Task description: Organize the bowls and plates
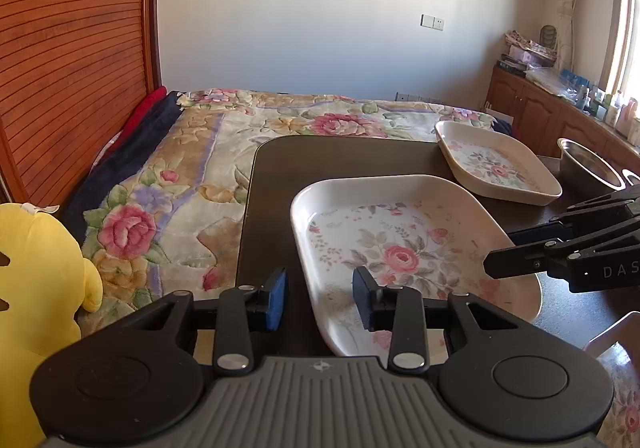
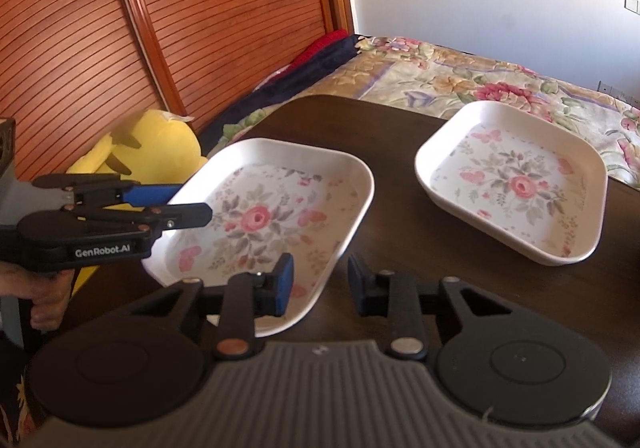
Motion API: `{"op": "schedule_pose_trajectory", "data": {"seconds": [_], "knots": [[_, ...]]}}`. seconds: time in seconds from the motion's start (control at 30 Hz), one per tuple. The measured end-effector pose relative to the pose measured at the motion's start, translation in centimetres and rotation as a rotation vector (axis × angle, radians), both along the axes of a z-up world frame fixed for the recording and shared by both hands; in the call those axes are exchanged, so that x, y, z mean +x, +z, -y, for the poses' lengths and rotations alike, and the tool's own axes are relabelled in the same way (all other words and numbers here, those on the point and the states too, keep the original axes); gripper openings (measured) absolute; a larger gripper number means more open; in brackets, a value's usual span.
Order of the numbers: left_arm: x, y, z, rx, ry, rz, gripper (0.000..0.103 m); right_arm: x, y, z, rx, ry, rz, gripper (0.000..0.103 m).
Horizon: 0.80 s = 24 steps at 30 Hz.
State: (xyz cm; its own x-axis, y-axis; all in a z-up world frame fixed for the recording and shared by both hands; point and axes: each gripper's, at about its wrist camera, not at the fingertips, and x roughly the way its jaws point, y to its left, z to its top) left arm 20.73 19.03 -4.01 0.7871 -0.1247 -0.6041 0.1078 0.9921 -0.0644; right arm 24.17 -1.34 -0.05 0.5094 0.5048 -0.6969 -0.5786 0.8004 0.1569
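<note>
Left wrist view: the left gripper [image 1: 320, 298] stands open, one finger on each side of the near plate's left rim, not closed on it. The near plate [image 1: 400, 244], a white rectangular dish with a rose print, sits at the table's [image 1: 344, 155] near left edge, its long side running from the camera toward the far right. The right gripper [image 1: 516, 260] reaches in from the right over the opposite rim; how wide it stands cannot be told here. A second, matching plate [image 1: 496, 163] lies further back on the right, its length angled the same way. A steel bowl [image 1: 588, 163] sits just beside it at the right.

Right wrist view: the right gripper [image 2: 320, 282] is open and straddles the near plate's [image 2: 268, 224] rim without gripping. The left gripper [image 2: 192, 199] brackets the far rim. The plate looks tilted, its near edge raised. The second plate [image 2: 516, 183] rests flat, apart to the right.
</note>
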Motion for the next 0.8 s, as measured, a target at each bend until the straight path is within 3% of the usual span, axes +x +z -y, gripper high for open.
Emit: {"op": "schedule_pose_trajectory", "data": {"seconds": [0.2, 0.37, 0.8], "knots": [[-0.1, 0.0, 0.2, 0.002, -0.001, 0.001, 0.032, 0.1, -0.3, -0.3, -0.014, 0.001, -0.001, 0.03], [-0.3, 0.1, 0.4, 0.008, 0.001, 0.001, 0.024, 0.2, -0.5, -0.3, -0.017, 0.008, 0.002, 0.024], [-1.8, 2.3, 2.2, 0.031, -0.013, 0.036, 0.023, -0.4, 0.7, 1.1, 0.001, -0.009, 0.018, 0.021]]}}
